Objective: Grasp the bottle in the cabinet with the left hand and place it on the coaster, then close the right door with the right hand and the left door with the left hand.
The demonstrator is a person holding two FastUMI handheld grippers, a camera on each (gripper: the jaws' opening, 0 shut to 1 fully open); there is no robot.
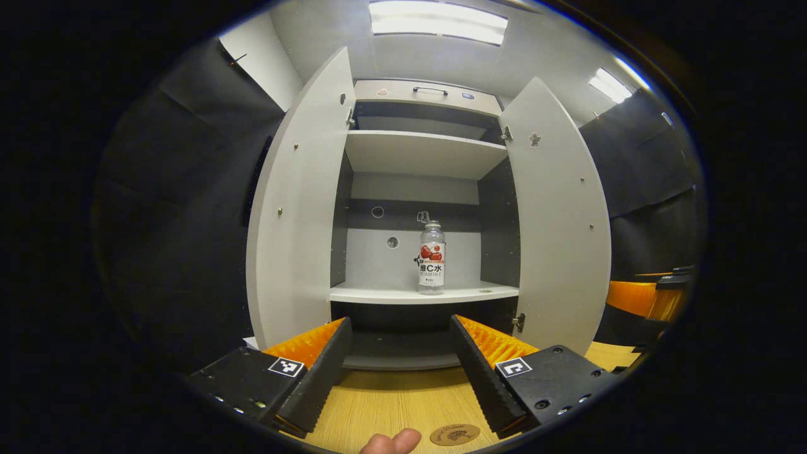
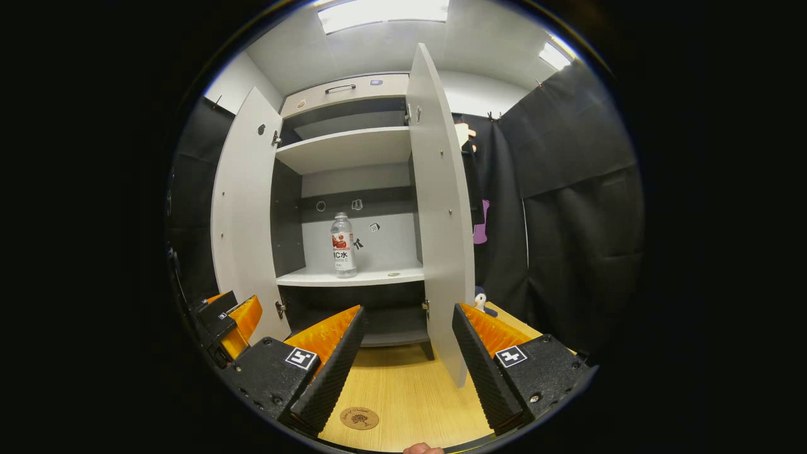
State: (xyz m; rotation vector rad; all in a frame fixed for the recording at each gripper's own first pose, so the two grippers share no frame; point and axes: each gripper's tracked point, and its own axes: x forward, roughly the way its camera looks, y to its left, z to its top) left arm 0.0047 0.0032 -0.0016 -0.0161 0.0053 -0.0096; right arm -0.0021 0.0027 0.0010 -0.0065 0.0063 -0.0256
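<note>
Bottle (image 1: 432,258) stood upright on the far cabinet shelf (image 1: 378,294), so the left gripper (image 1: 398,359), jaws spread, needed a level, centred reach.

I see desk (image 1: 403,397): pale wood-grain top, smooth, slight sheen. Cabinet (image 1: 419,151): matt laminate panels, light doors and shelves, darker side walls inside. Small metal hinges (image 1: 518,322) on door edges, shiny. Metal handle (image 1: 430,91) on top drawer. Bottle (image 1: 432,258): clear glossy plastic, glossy printed label wrap. Coaster (image 1: 454,434): round, looks wooden or cork, matt, dark printed mark. Booth wall (image 2: 567,208): black cloth, matt, creased. My fingers (image 1: 479,372): ribbed, rough-looking faces, matt plastic housing behind.
</note>
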